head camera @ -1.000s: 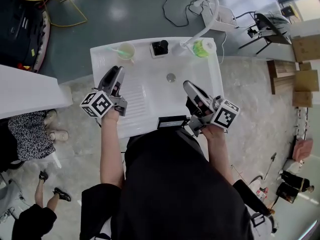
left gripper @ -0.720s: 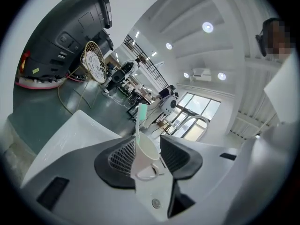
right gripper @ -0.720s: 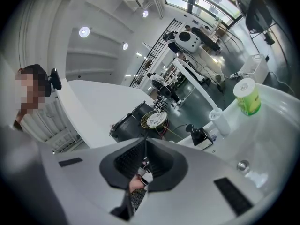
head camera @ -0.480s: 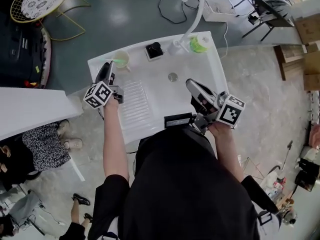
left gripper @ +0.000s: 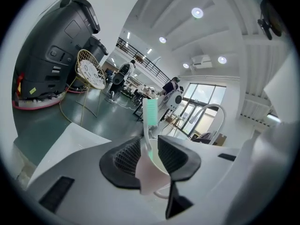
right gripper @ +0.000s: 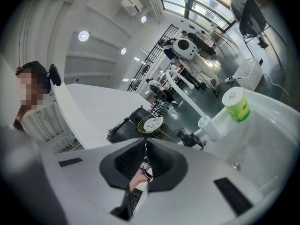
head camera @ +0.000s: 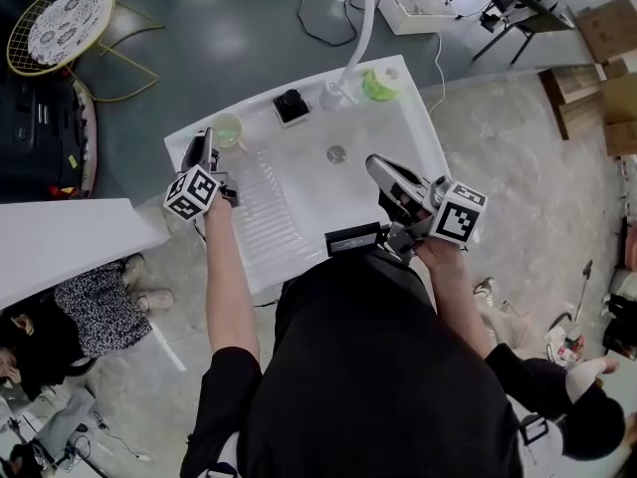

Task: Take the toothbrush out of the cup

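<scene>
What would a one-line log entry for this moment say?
left gripper: open, jaws just been closing, toothbrush between them | toothbrush: standing in cup | right gripper: shut, empty, above sink

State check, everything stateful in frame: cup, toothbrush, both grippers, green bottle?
cup: upright on the far left corner of the sink, toothbrush in it.
toothbrush: standing in the cup, head up, not yet taken out.
left gripper: jaws apart, just been closing, toothbrush between them, pads not pressing it.
right gripper: jaws shut, empty.
green bottle: upright at the sink's far edge.
</scene>
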Motion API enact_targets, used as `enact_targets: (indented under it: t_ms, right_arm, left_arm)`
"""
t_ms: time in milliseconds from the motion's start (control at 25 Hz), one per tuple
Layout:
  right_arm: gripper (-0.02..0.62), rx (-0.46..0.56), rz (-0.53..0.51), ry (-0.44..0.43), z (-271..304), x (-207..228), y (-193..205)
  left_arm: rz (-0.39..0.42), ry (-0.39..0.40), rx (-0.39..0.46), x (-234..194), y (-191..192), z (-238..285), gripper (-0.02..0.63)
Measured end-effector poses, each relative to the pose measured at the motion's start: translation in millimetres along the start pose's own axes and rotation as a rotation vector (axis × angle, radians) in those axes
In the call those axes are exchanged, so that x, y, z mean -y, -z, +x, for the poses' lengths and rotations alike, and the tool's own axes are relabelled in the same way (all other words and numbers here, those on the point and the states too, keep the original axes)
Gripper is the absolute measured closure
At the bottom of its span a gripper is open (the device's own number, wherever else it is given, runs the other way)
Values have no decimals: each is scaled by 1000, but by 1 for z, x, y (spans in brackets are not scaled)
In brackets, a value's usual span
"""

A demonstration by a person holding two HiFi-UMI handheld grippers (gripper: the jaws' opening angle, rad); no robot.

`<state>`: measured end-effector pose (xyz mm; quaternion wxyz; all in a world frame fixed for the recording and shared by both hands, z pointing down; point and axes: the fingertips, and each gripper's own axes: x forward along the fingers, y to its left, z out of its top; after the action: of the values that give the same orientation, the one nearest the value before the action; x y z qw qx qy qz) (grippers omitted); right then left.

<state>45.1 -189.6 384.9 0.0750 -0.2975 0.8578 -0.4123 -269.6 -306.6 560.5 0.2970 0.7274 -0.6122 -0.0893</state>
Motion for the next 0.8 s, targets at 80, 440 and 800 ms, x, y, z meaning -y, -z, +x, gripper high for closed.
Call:
enact_targets:
  t_ms: [80, 440, 800]
  right_arm:
    - [588, 0, 2, 2, 0, 1, -1]
    - [588, 0, -1, -7, 0, 0, -2]
    - [588, -1, 2, -32, 4, -3, 0]
  left_arm:
    - [29, -12, 3, 1, -2, 0, 509]
    - [92, -37, 61, 7, -19, -6, 572]
    - [86, -7, 160, 23, -59, -24, 577]
